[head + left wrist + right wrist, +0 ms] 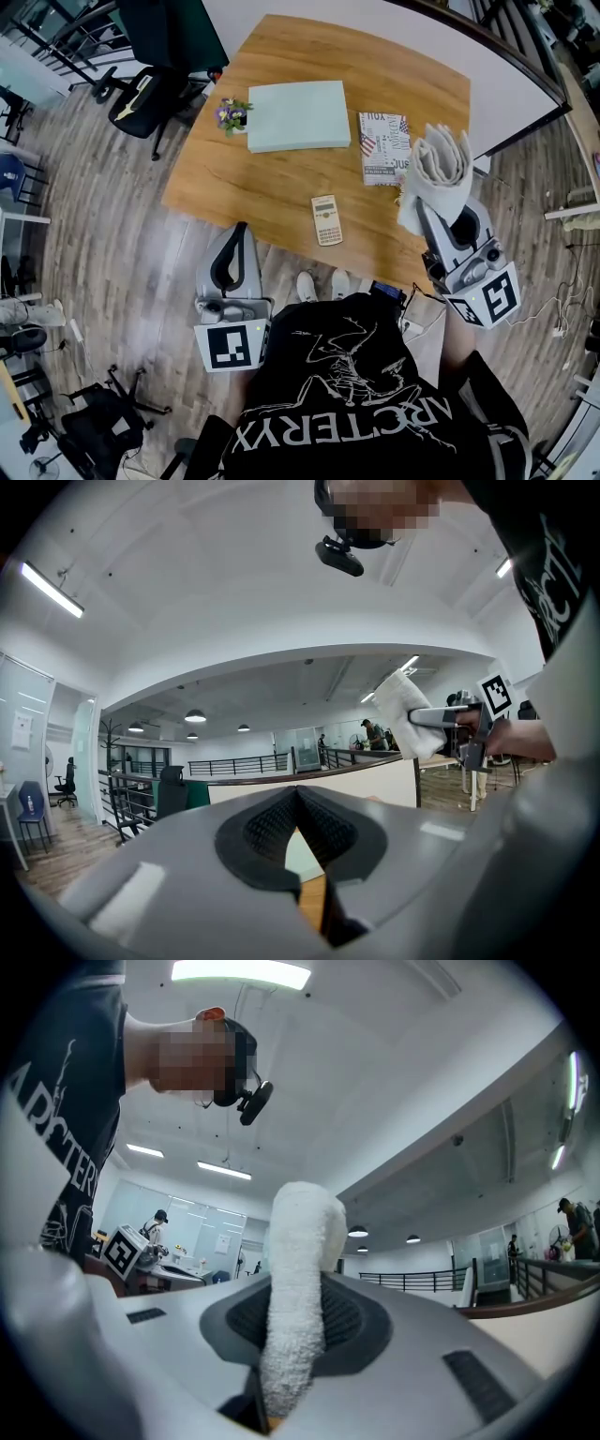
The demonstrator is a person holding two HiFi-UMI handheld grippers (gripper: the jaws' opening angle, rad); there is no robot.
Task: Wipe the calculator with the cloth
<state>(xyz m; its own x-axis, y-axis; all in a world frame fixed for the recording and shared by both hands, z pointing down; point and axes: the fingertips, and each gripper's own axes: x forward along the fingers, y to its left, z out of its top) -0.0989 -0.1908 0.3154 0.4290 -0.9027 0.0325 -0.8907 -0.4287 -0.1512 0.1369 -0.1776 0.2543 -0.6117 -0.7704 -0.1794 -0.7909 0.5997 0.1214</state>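
Note:
A small beige calculator (326, 220) lies flat near the front edge of the wooden table (281, 187). My right gripper (424, 208) is held up over the table's front right corner and is shut on a bunched white cloth (441, 169). In the right gripper view the cloth (295, 1279) stands up between the jaws. My left gripper (240, 230) hangs off the table's front left edge. Its jaws are shut with nothing between them (298, 797). Neither gripper touches the calculator. Both gripper cameras are tilted up toward the ceiling.
On the table's far side lie a pale green folder (298, 115), a small pot of purple flowers (232, 114) and a printed booklet (384, 147). A black office chair (141, 94) stands to the left, with a white partition (525, 84) behind.

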